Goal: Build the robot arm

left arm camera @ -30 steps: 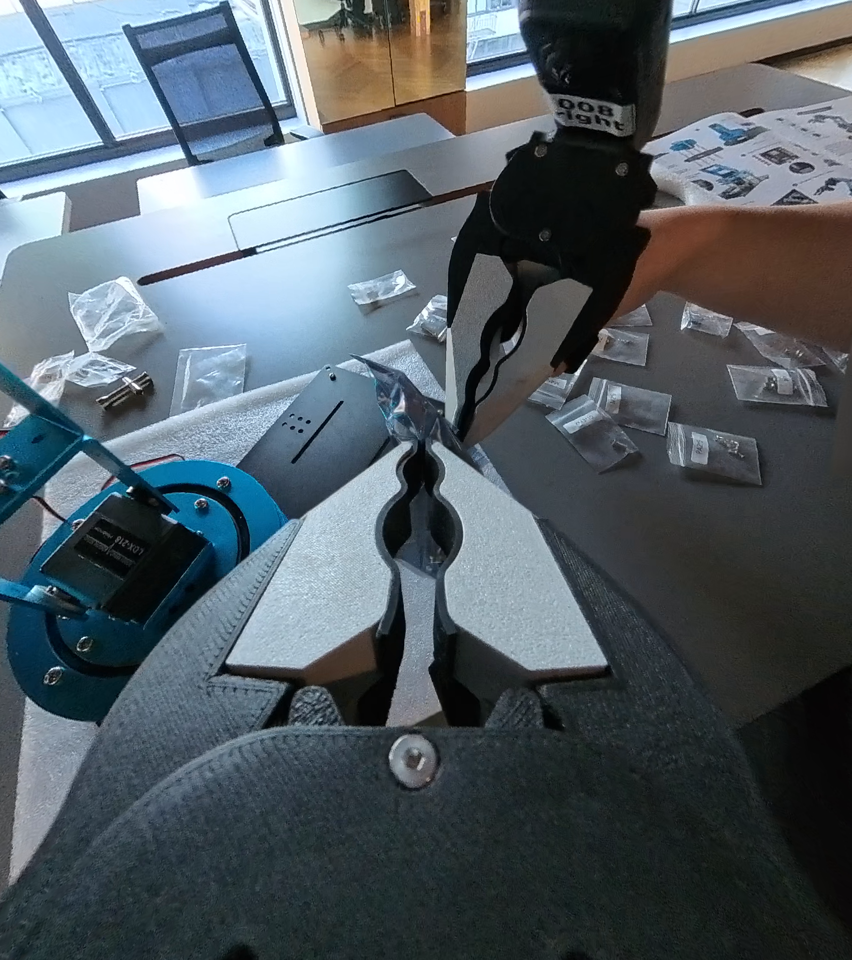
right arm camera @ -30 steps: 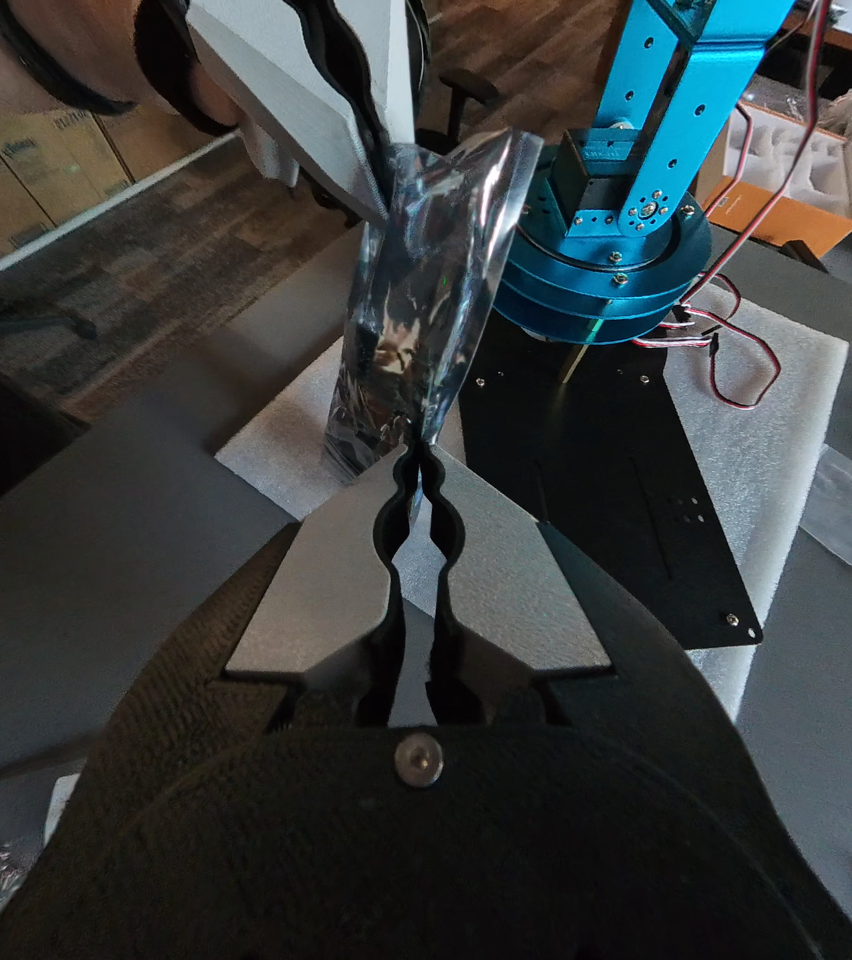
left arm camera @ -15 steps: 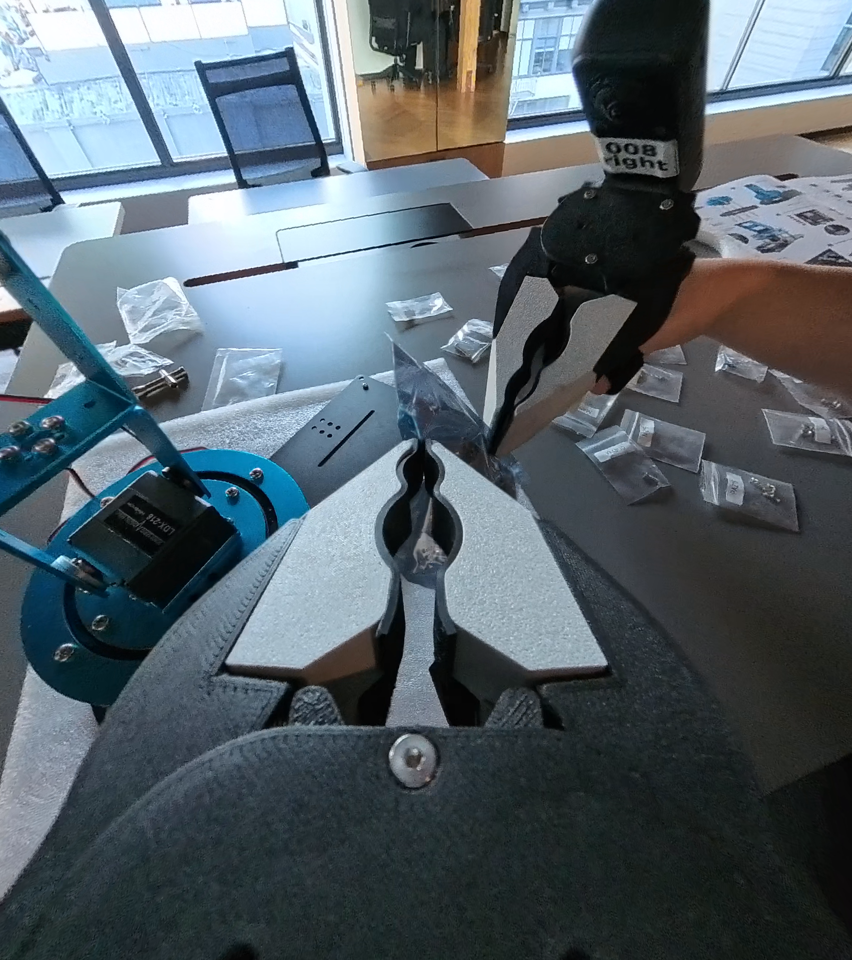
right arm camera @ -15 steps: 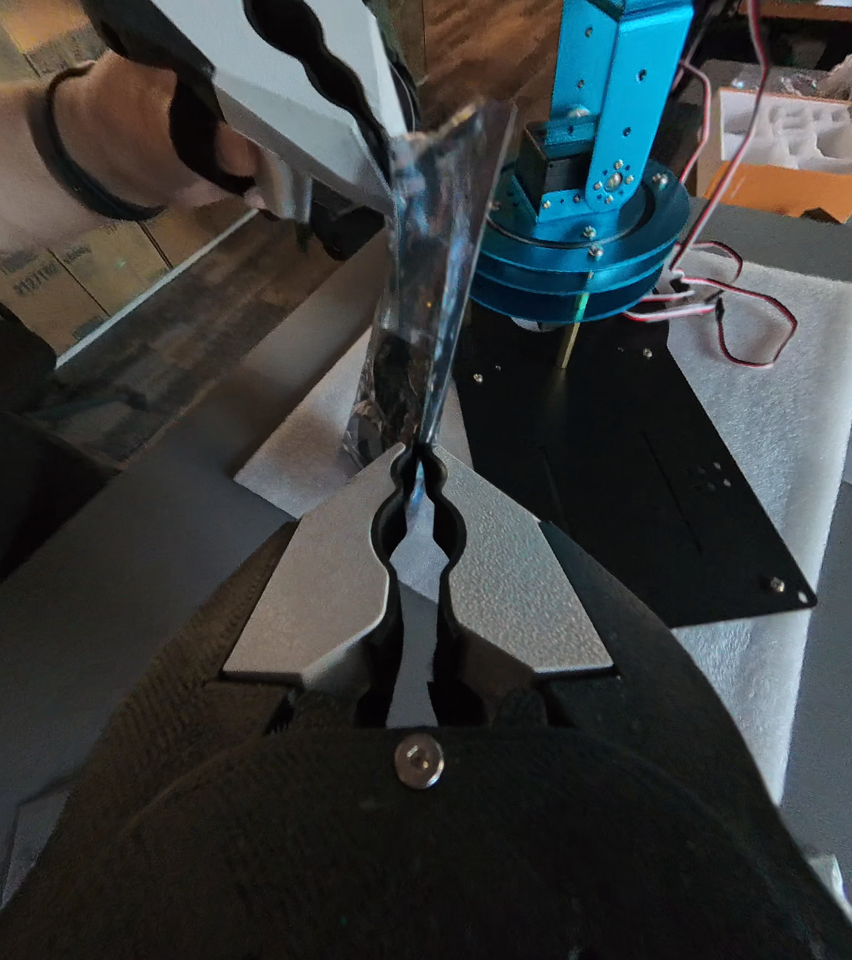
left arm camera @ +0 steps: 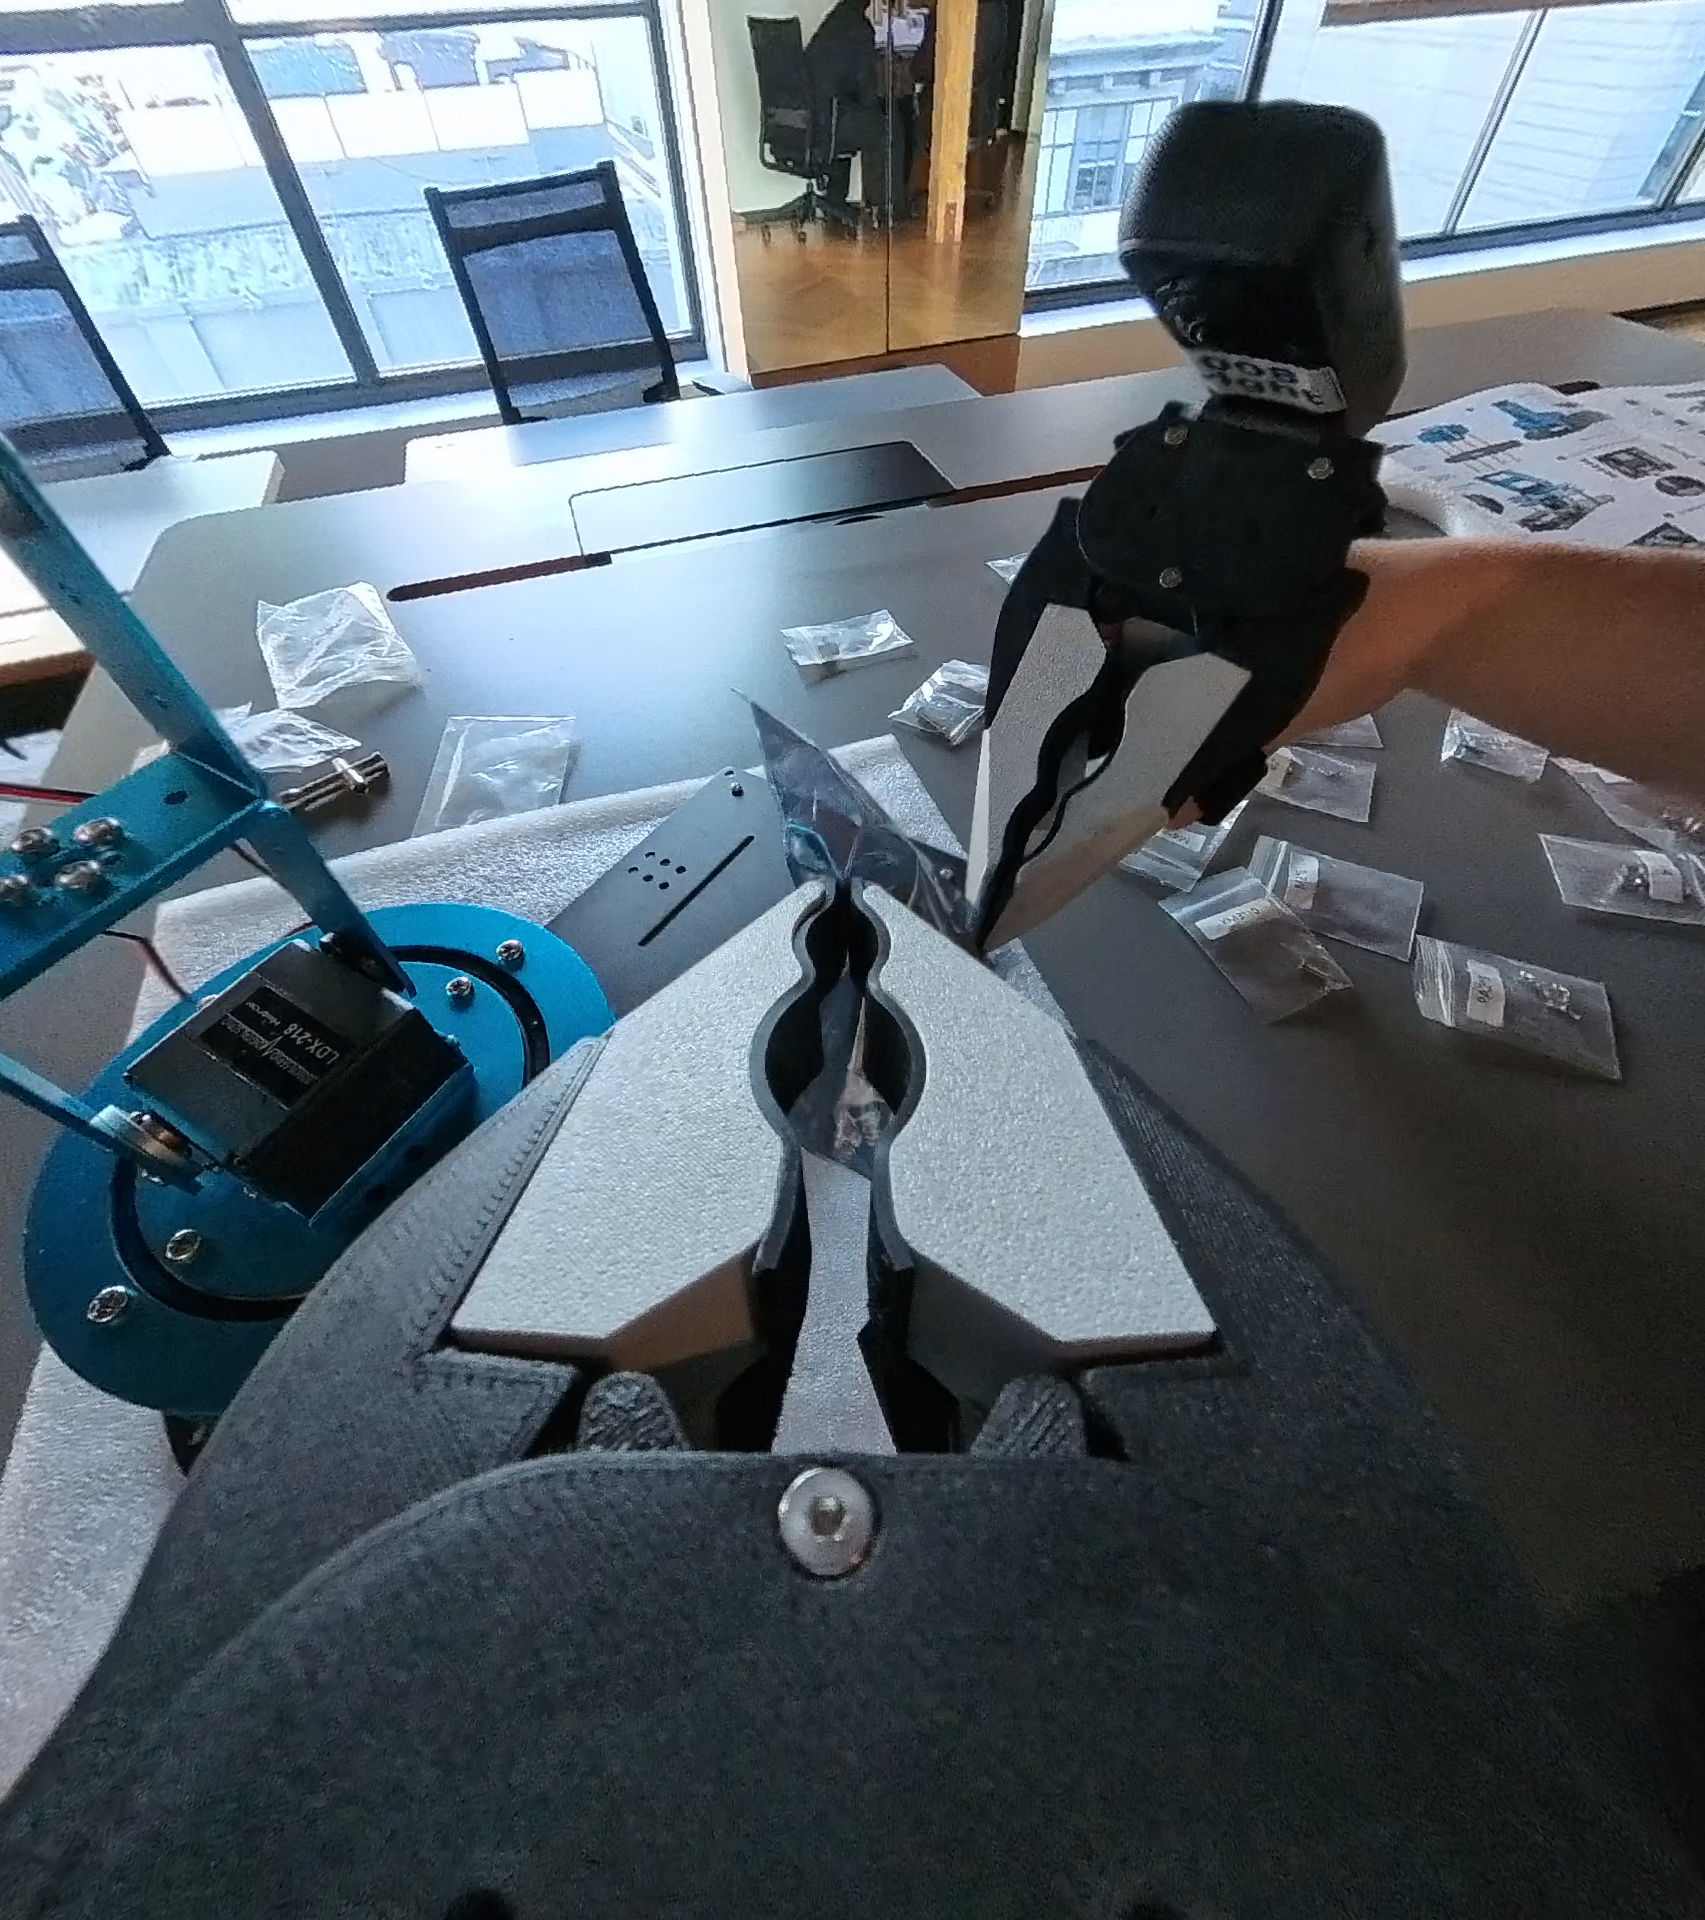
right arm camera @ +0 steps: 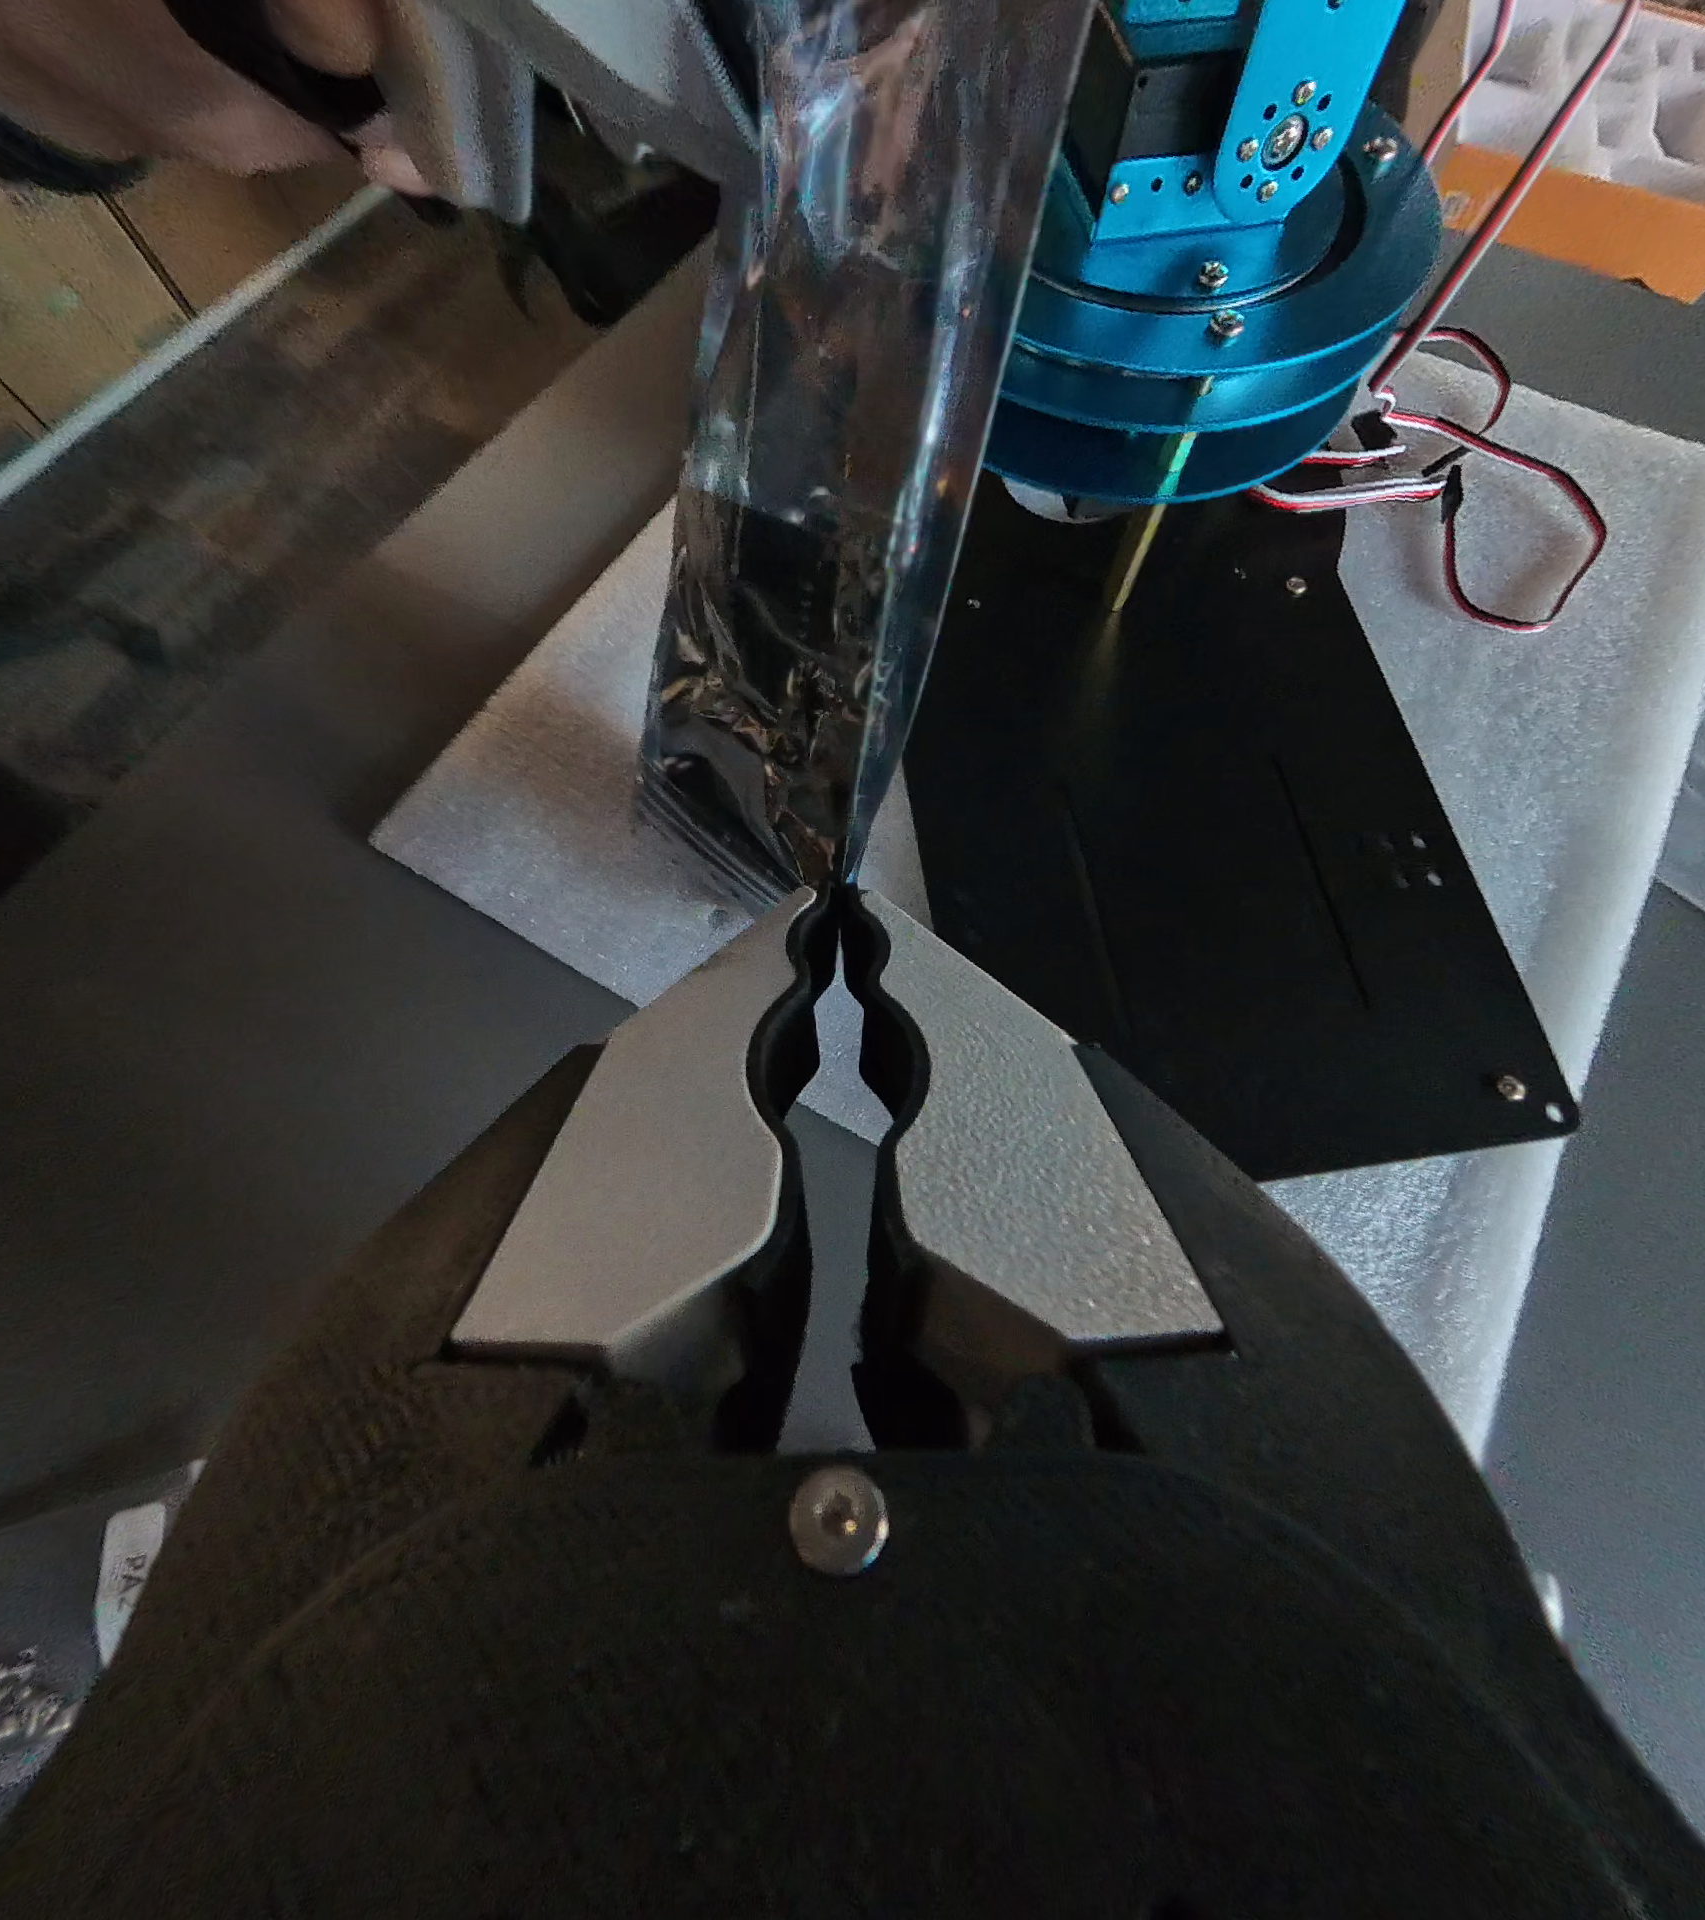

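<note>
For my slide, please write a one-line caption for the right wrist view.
Right gripper pinches the corner of a shiny plastic bag above white foam and a blue robot base.

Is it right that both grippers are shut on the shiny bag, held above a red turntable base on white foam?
Not quite: the turntable base is blue, not red, as the right wrist view shows. The rest holds: the left gripper and the right gripper are both shut on the shiny bag, above the white foam.

Clear plastic bag [right arm camera: 827, 499] stretched taut, pinched at both ends, above foam.
</note>
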Tool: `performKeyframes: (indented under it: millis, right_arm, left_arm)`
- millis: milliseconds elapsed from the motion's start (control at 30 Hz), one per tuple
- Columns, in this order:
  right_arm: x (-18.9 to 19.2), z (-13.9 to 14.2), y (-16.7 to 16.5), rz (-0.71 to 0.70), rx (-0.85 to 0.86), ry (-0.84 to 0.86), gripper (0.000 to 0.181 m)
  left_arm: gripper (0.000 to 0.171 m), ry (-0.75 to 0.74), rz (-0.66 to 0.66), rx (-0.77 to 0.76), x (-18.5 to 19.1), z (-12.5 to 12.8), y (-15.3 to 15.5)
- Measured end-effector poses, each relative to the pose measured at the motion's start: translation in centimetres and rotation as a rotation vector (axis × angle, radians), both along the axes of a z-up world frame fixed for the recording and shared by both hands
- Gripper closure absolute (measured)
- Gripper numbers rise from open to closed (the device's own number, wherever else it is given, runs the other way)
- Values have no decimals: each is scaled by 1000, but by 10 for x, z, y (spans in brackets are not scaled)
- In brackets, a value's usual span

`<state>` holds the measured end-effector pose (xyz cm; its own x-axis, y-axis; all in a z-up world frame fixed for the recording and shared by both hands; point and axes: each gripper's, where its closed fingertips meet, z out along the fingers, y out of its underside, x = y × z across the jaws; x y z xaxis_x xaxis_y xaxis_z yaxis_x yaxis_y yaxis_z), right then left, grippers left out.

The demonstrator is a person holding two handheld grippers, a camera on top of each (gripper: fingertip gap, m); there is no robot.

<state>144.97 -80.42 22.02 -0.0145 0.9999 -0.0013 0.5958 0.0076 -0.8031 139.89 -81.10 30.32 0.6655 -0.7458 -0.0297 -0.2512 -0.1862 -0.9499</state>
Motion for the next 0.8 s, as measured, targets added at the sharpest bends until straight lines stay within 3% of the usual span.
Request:
performKeyframes:
  millis: [400, 700, 800]
  right_arm:
    - [-5, -9, -8, 43, 148, -110, 181]
    - [-7, -12, -9, 52, 188, -124, 181]
    - [-9, -9, -10, 64, 263, -96, 181]
  left_arm:
    - [171, -92, 13, 32, 9, 2, 0]
    - [171, -116, -45, -65, 5, -3, 2]
    - [153, -132, -36, -49, -2, 3, -3]
